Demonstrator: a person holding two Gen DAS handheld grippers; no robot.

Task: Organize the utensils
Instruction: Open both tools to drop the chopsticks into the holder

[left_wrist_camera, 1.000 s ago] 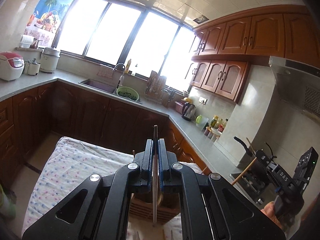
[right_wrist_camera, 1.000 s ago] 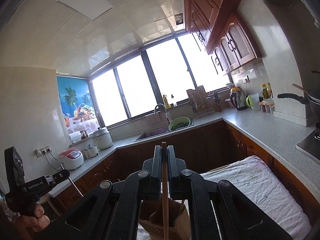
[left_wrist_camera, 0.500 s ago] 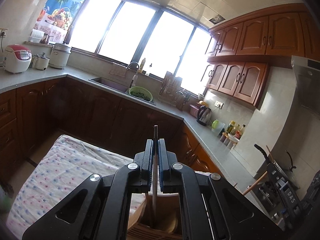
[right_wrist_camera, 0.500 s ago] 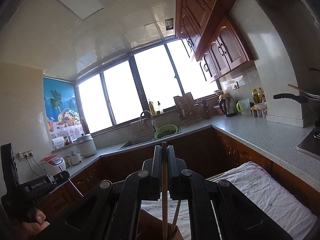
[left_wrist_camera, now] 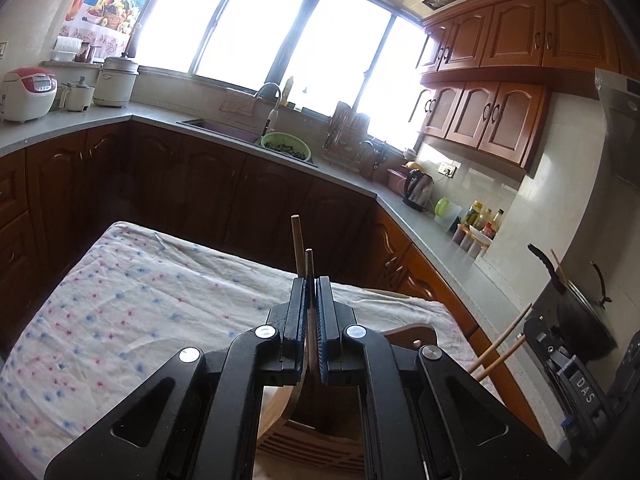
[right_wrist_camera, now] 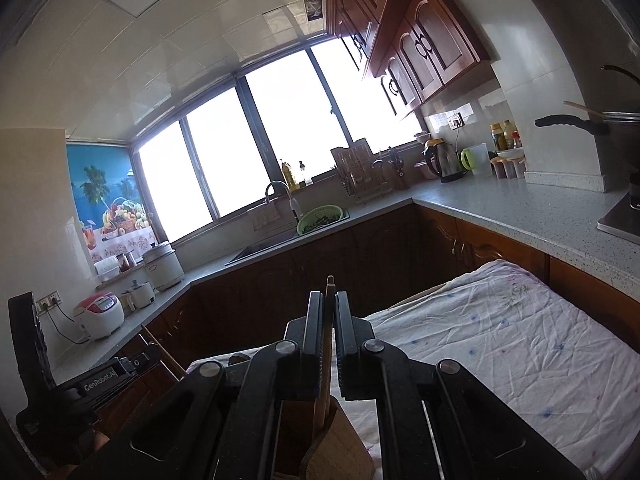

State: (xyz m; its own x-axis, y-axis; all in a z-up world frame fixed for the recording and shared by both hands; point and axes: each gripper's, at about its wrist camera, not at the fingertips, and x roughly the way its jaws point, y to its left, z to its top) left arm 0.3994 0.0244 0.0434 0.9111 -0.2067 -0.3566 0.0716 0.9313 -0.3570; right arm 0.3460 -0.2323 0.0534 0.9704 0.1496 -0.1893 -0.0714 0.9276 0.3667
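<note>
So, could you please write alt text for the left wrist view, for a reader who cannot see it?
The left gripper is shut on a thin chopstick, held upright over a wooden utensil holder on a table with a dotted cloth. A second chopstick stands just behind. Beyond are dark kitchen cabinets, a sink with a green colander and bright windows.

Wooden holder (left_wrist_camera: pixel 320 444), perhaps mostly hidden

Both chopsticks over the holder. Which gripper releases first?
Left, probably. The dark chopstick in the left gripper points into the middle of the slatted wooden holder; the pale wooden chopstick in the right gripper enters near a corner.
</note>
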